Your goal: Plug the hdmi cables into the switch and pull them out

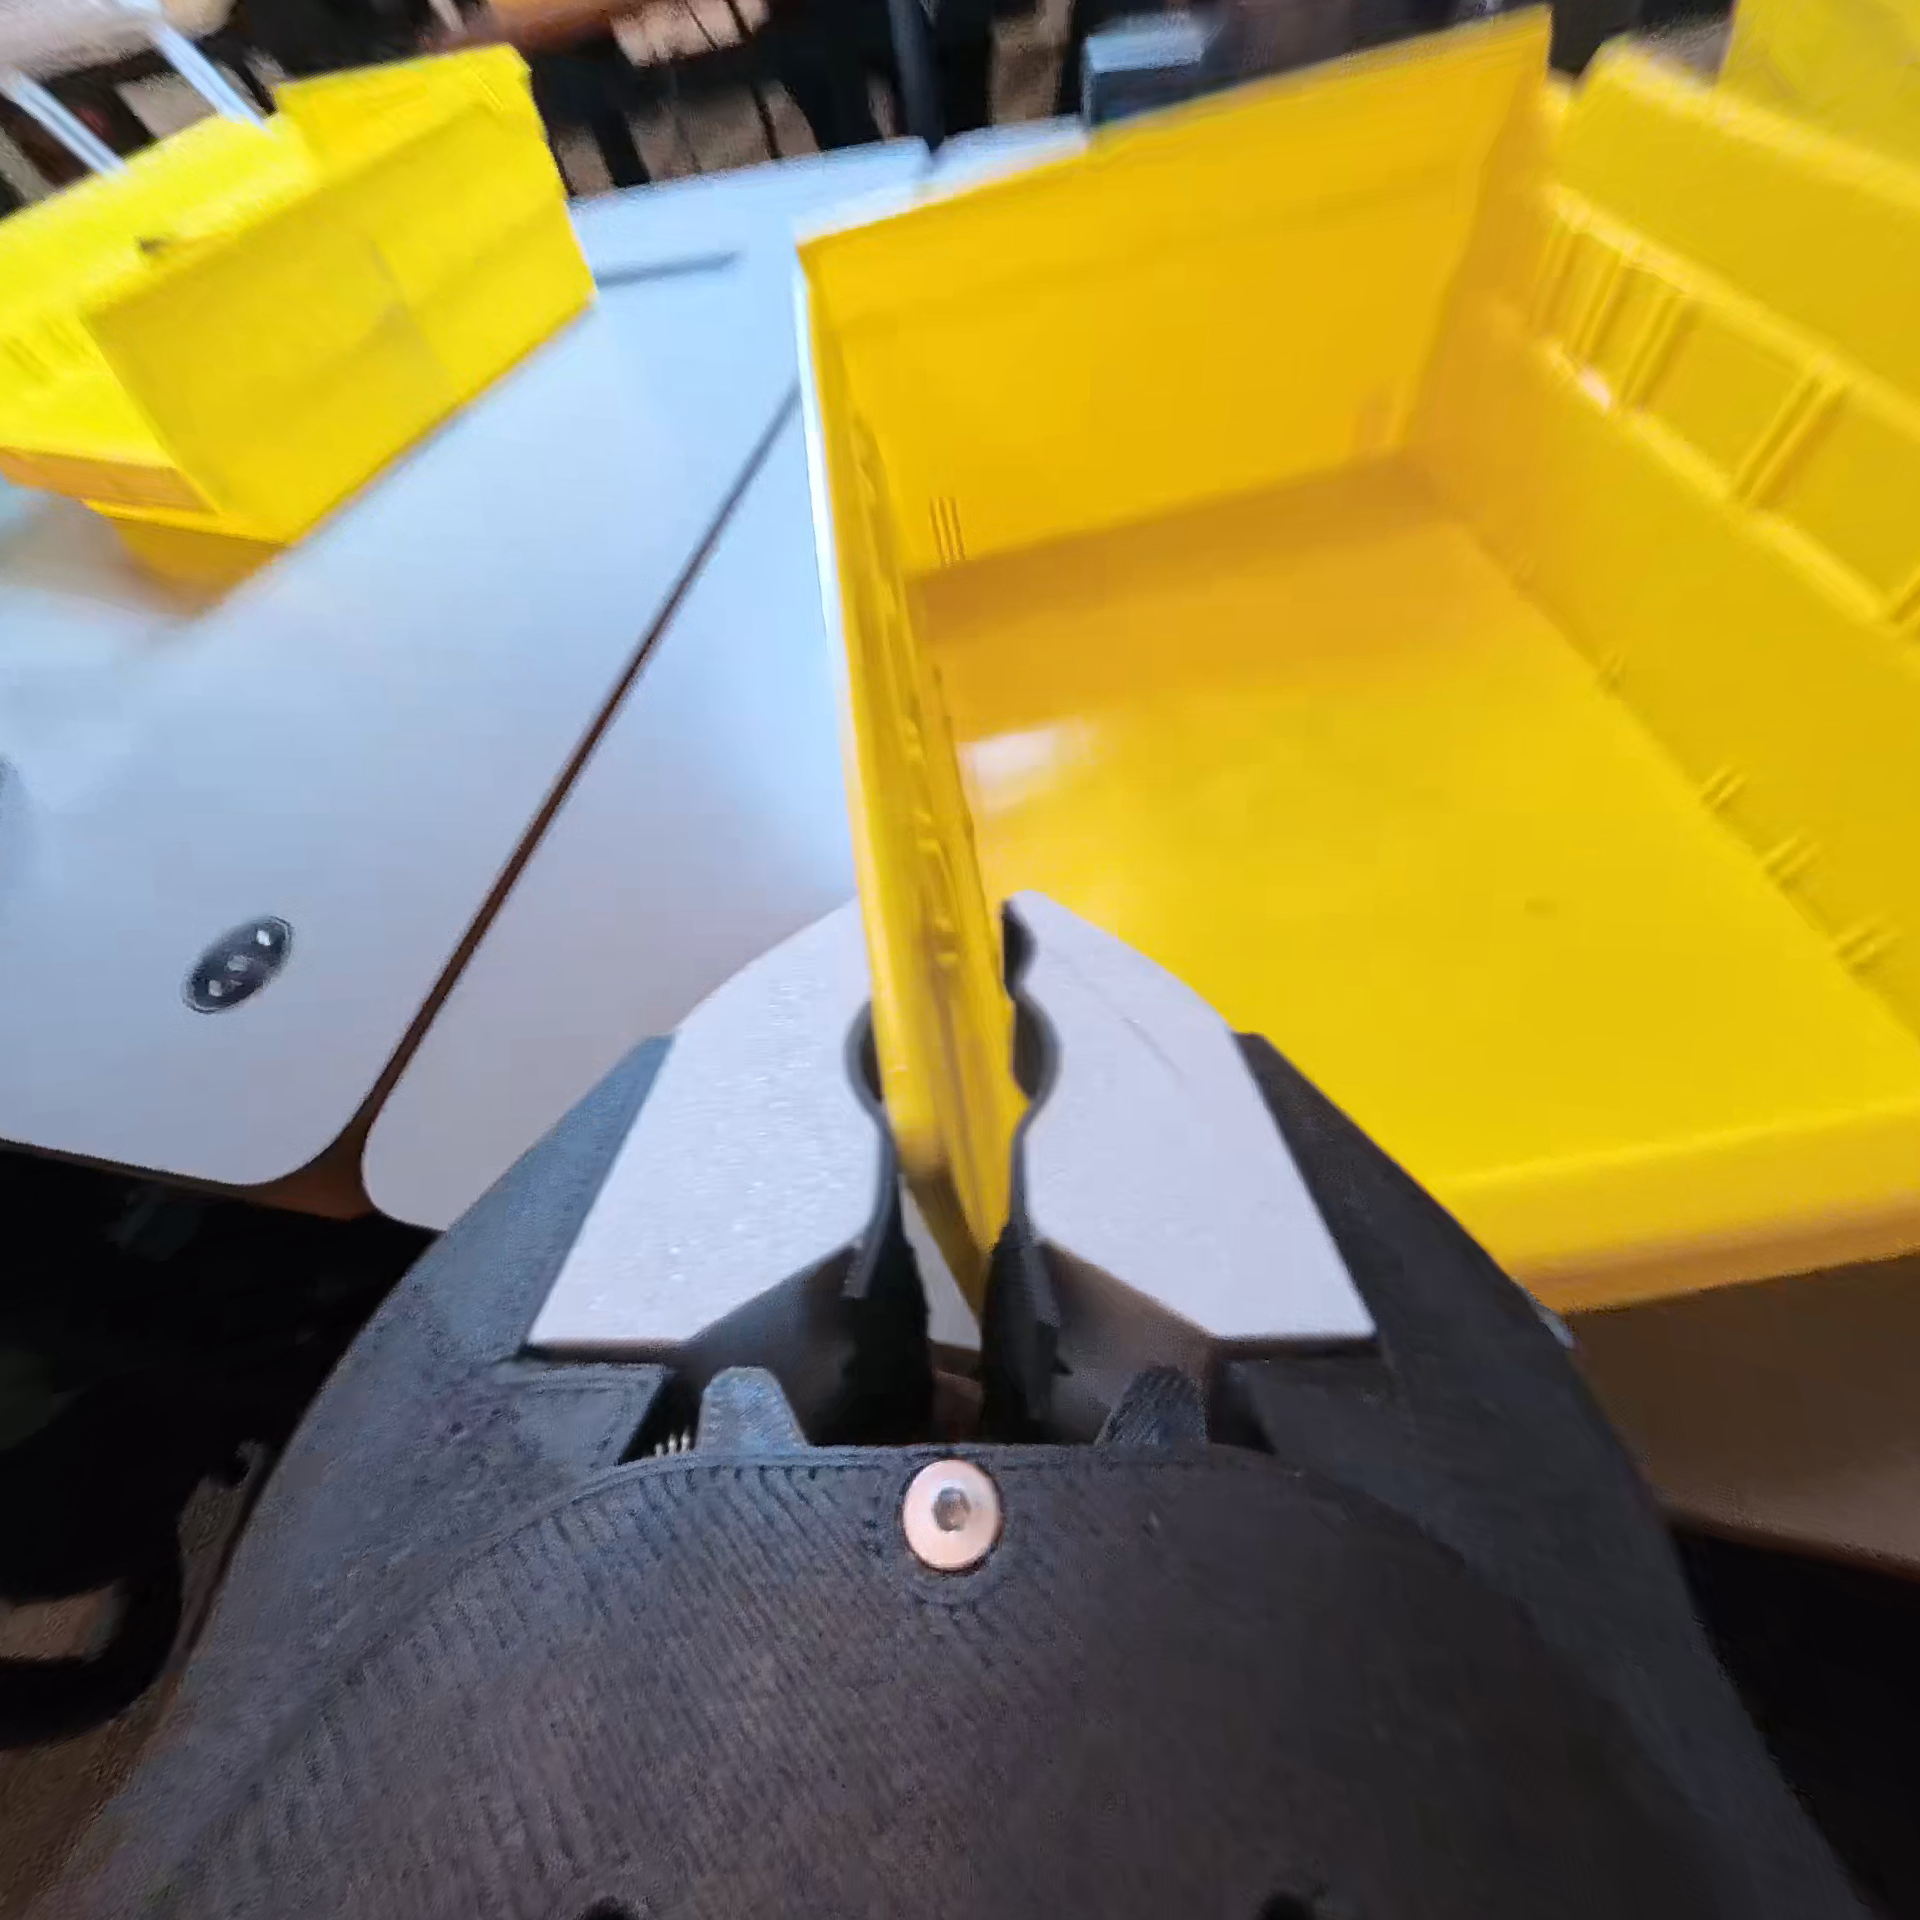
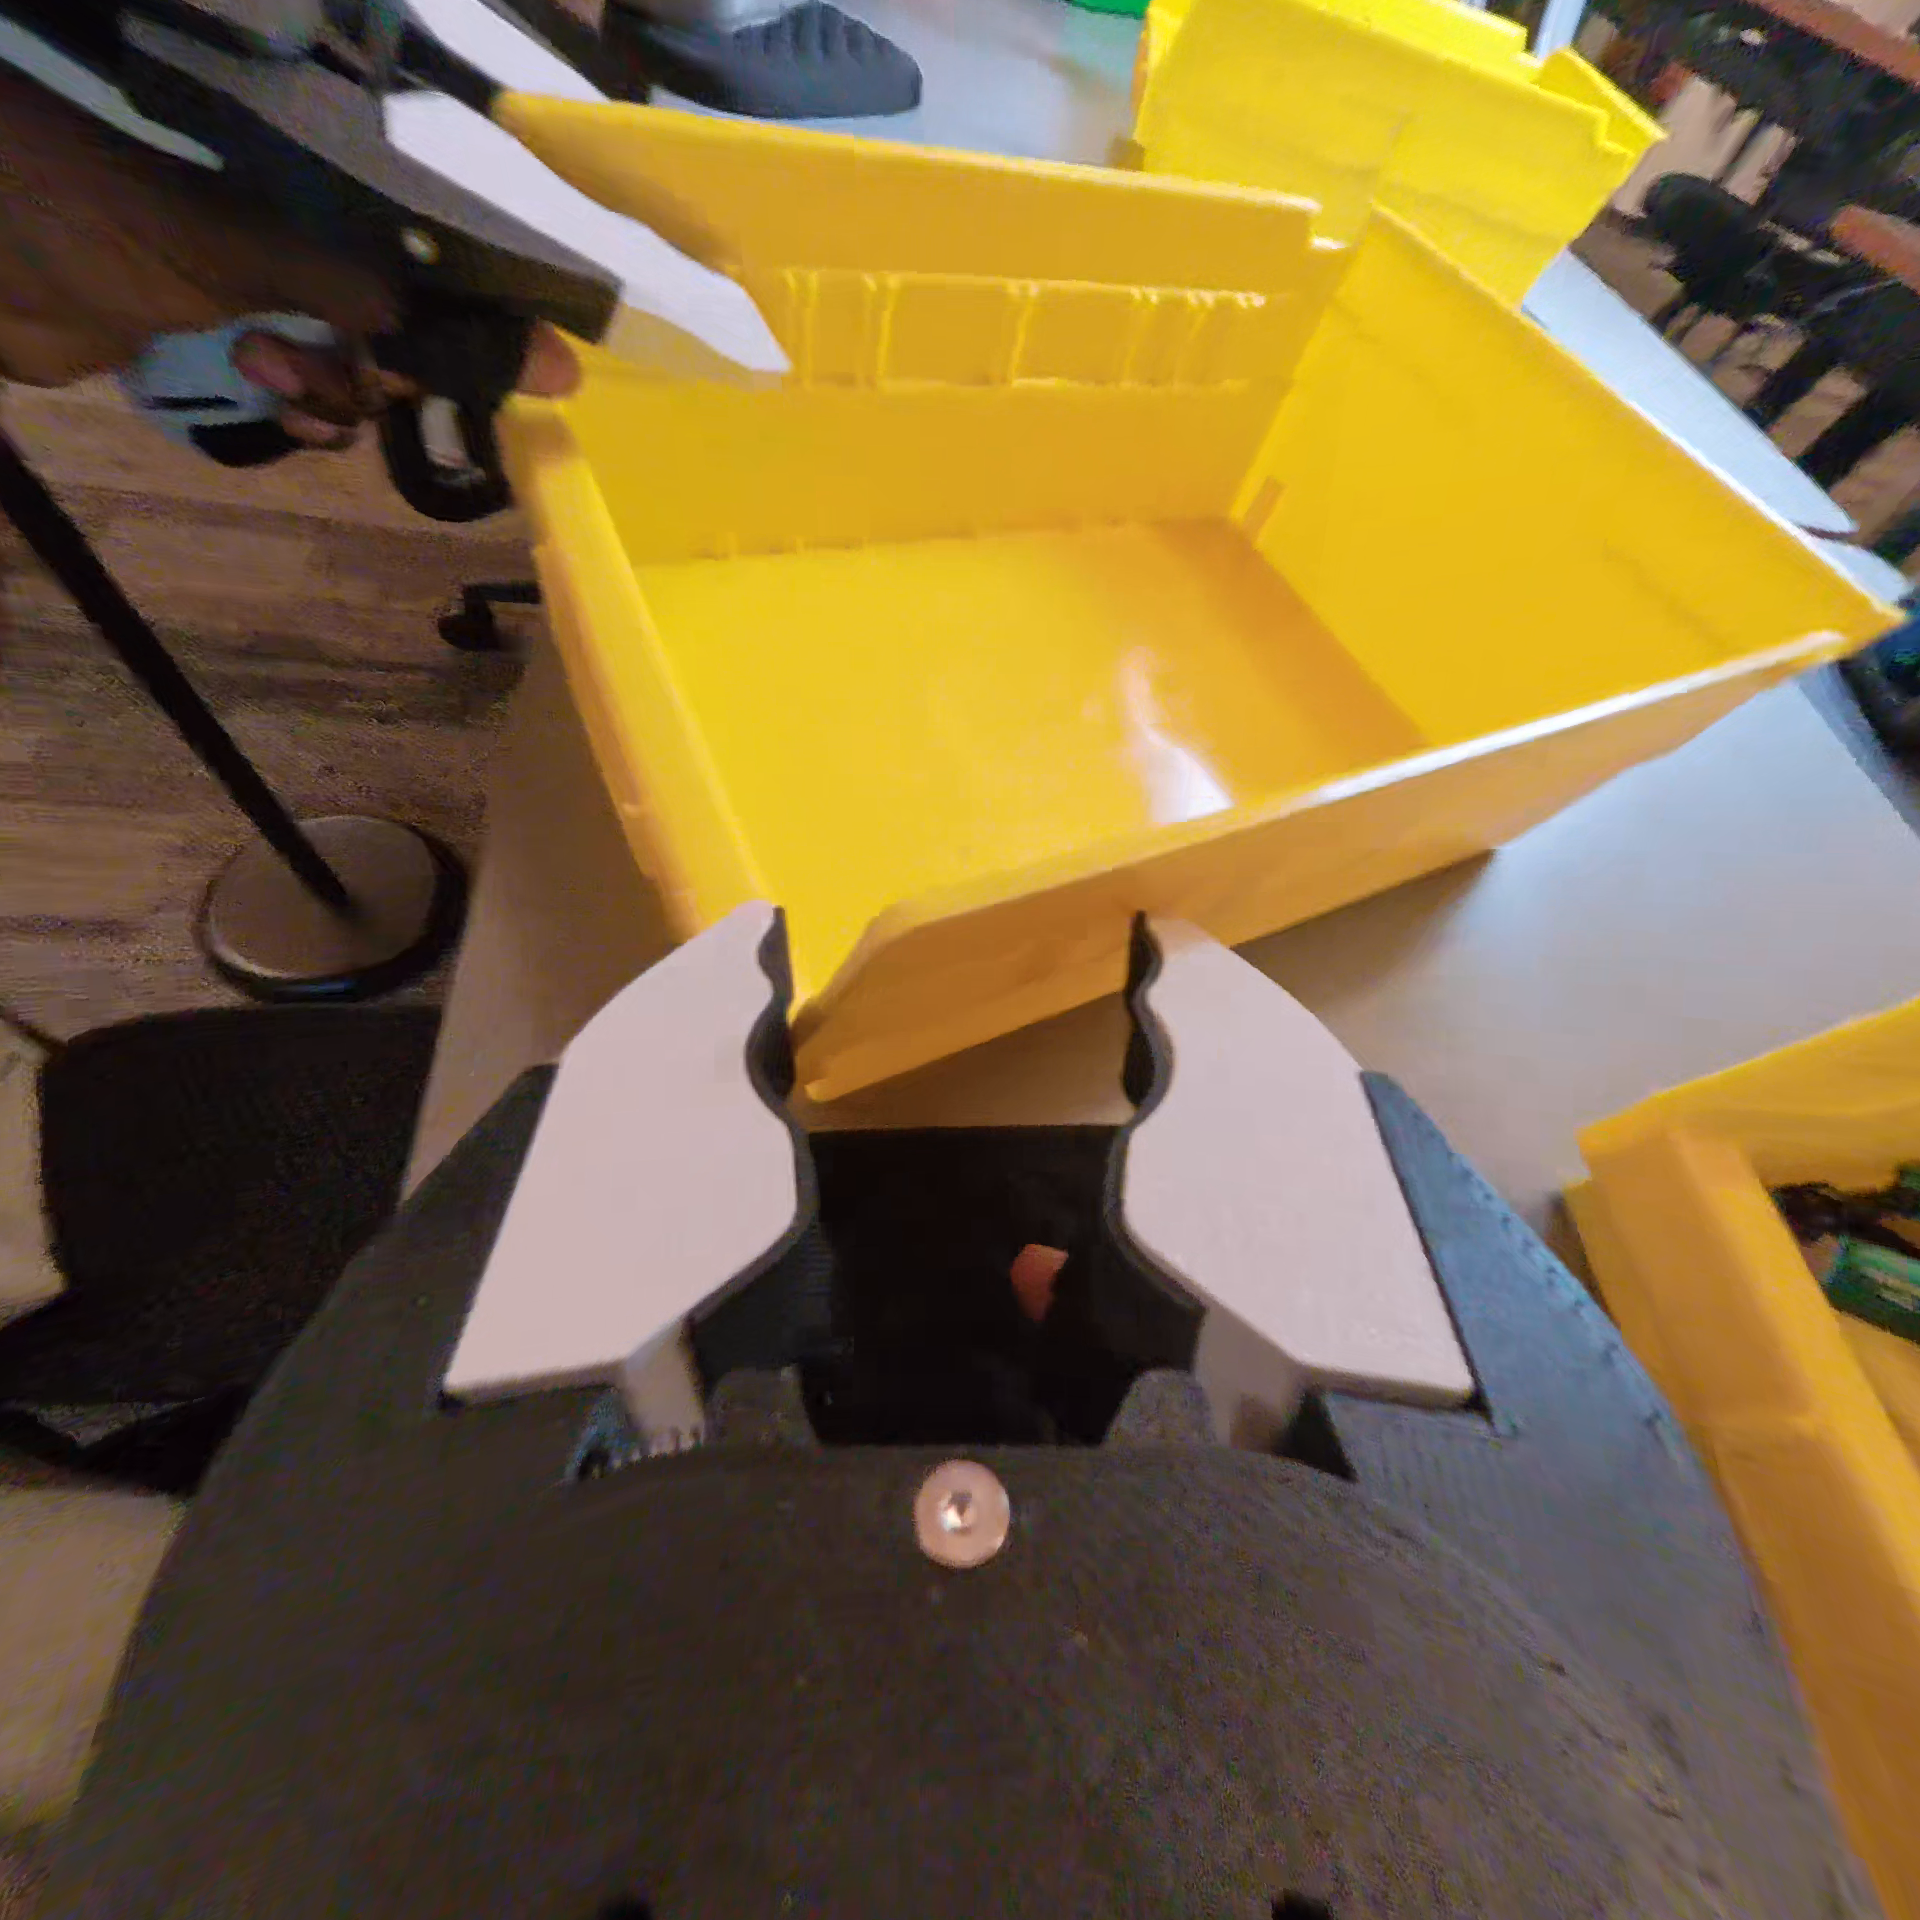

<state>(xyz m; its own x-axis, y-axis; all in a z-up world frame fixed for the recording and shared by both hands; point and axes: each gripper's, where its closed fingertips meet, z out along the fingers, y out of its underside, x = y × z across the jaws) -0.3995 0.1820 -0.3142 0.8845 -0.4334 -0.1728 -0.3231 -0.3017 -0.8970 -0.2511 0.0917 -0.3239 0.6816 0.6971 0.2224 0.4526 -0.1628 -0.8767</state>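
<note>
No HDMI cable or switch shows in either view. A large empty yellow bin (image 1: 1351, 831) stands on the table. My left gripper (image 1: 935, 914) is shut on the bin's thin side wall, which runs up between the fingers. In the right wrist view the same bin (image 2: 987, 675) fills the middle, and the left gripper (image 2: 634, 229) clamps its far left wall, held by a hand. My right gripper (image 2: 956, 925) is open, and the bin's near corner sits between its fingers, close against the left one.
The pale grey table (image 1: 312, 779) has a seam and a round grommet (image 1: 237, 964). More yellow bins stand at the far left (image 1: 312, 312) and behind (image 2: 1351, 135). A bin at the right (image 2: 1766, 1403) holds dark and green items. A stand base (image 2: 322, 904) sits on the floor beyond the table edge. The gap from one gripper's tips to the other's is roughly 20 centimetres.
</note>
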